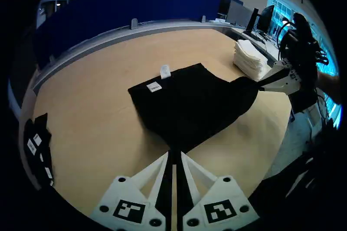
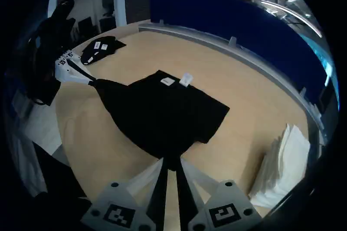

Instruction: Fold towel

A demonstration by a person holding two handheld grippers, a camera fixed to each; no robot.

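The left gripper (image 1: 175,153) is pinching one corner of the black towel (image 1: 191,101), its jaws closing tight on the cloth with both fingers pressing it. The right gripper (image 2: 171,159) is gripping another corner in the same way, its jaws clamping shut on the fabric.

In the left gripper view, the towel is spreading out straight ahead of the jaws over the wooden bench (image 1: 99,114). One corner is stretching off to the far right, where the right gripper (image 1: 259,84) is holding it, and a person's hand is showing behind that gripper. Two white tags (image 1: 154,86) are lying at the towel's far edge, ahead of the jaws and slightly left. A stack of white towels (image 1: 249,60) is sitting beyond the right gripper, and a small pile of black cloths (image 1: 39,148) is lying far to the left of the jaws near the bench edge.

In the right gripper view, the towel (image 2: 165,114) is lying ahead of the jaws, with its left corner rising off the bench (image 2: 243,83) in the left gripper (image 2: 92,81). The white stack (image 2: 282,166) is resting close to the right of the jaws, and the black cloths (image 2: 99,49) are lying far ahead to the left. A blue divider (image 2: 243,27) is running along the far side of the bench.
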